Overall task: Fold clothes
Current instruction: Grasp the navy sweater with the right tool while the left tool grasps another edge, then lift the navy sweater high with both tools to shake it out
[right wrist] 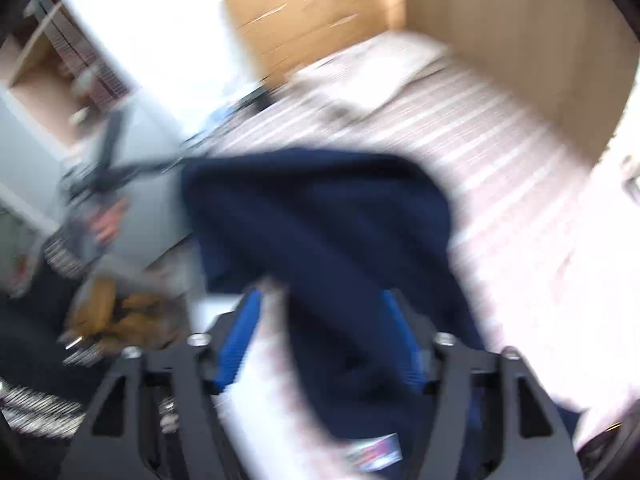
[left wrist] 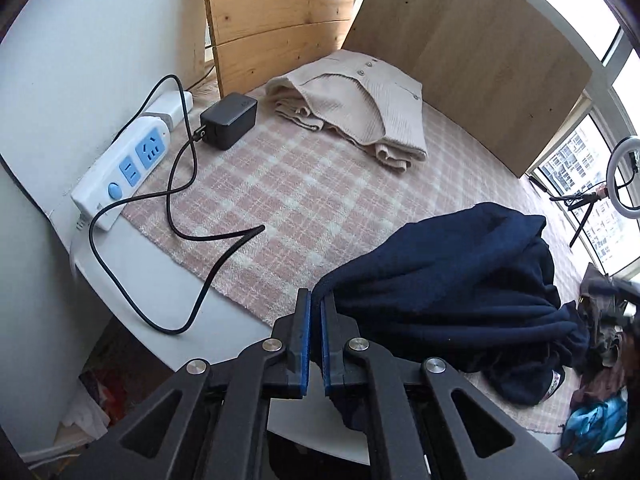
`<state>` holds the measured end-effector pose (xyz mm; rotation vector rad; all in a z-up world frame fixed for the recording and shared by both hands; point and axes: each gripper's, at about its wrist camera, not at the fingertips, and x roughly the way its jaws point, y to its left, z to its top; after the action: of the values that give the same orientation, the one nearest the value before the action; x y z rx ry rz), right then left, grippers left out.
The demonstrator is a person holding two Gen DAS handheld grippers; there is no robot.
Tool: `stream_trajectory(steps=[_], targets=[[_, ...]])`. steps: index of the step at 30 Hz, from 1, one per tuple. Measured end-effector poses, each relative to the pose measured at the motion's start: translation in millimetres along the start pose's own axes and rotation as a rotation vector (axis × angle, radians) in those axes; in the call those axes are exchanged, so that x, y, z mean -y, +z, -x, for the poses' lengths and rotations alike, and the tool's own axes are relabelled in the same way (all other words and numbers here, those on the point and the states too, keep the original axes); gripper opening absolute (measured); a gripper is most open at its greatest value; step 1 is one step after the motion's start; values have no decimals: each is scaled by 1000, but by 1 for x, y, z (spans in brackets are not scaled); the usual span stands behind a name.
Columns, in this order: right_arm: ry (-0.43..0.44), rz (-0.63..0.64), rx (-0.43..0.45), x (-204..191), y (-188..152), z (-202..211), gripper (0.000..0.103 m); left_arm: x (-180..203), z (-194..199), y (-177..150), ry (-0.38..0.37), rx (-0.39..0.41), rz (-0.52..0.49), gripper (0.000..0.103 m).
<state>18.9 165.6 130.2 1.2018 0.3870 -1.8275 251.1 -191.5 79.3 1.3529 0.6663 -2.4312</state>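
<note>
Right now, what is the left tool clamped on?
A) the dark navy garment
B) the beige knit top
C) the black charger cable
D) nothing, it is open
A: in the left wrist view the left tool has its blue pads closed on an edge of the dark navy garment, while the beige knit top lies folded far back on the checked cloth.

White table (left wrist: 132, 248) — pink plaid cloth (left wrist: 280, 184), power strip (left wrist: 124, 168), black cable (left wrist: 192, 216).
</note>
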Motion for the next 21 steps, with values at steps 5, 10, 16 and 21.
stream_trajectory(steps=[5, 10, 16, 21], targets=[[125, -214, -96, 68, 27, -80, 65, 12, 10, 9, -14, 30, -17, 3], [235, -307, -102, 75, 30, -116, 10, 23, 20, 19, -27, 60, -34, 3], [73, -283, 286, 73, 42, 54, 8, 73, 60, 74, -127, 172, -151, 3], [-187, -246, 638, 36, 29, 255, 8, 155, 140, 151, -288, 373, -342, 3]])
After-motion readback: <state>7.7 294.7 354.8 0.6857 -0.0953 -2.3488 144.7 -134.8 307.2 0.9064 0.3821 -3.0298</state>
